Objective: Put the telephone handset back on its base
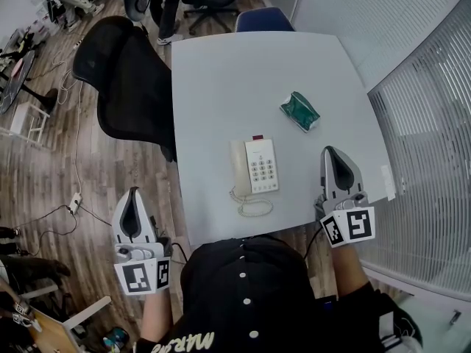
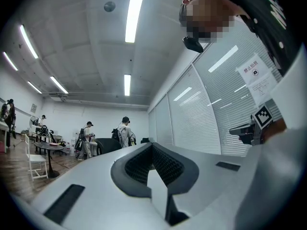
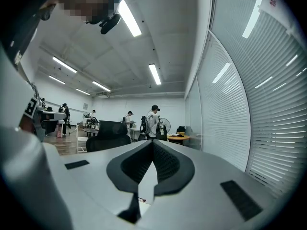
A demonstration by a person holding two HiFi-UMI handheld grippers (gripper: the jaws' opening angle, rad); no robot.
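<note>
A white telephone [image 1: 261, 166] sits near the front of the pale table [image 1: 243, 79]. Its handset [image 1: 238, 168] lies along the base's left side, and the coiled cord [image 1: 255, 208] loops in front. My left gripper [image 1: 133, 192] hangs off the table's left edge over the wooden floor, shut and empty. My right gripper [image 1: 330, 151] hovers over the table's front right corner, right of the phone, also shut with nothing in it. Both gripper views look level across the room, with the left gripper's [image 2: 152, 145] and the right gripper's [image 3: 153, 143] jaws together. The phone is outside them.
A green packet [image 1: 300, 111] lies on the table beyond the phone. A black mesh chair [image 1: 125, 87] stands at the table's left and a blue chair [image 1: 263, 19] at its far end. Window blinds [image 1: 434, 168] run along the right. Cables [image 1: 73, 197] trail on the floor.
</note>
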